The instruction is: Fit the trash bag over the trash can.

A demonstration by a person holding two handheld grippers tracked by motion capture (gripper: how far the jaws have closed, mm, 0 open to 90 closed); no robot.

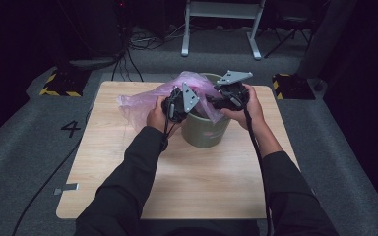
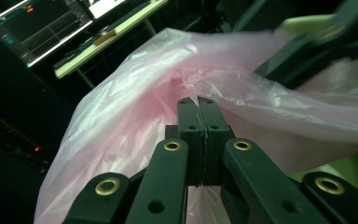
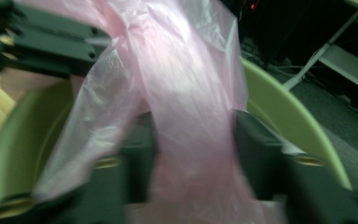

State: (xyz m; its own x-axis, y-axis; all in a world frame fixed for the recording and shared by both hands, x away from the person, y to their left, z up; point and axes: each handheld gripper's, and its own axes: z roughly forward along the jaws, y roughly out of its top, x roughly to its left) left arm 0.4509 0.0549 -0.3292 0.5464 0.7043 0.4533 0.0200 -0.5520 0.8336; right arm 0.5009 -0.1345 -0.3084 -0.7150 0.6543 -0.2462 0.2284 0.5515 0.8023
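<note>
Clamped shut on the pink bag [image 2: 135,121], the left gripper [image 2: 198,103] is held above the green bin [image 1: 205,129]. A fold of bag is seen between the right gripper's [image 3: 193,140] parted jaws; with the view blurred, no firm grip can be told.

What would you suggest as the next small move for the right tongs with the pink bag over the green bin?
Probably close the right tongs on the pink bag: the film hangs between its open jaws above the green bin's rim, while the left tongs are already shut on the other side.
</note>
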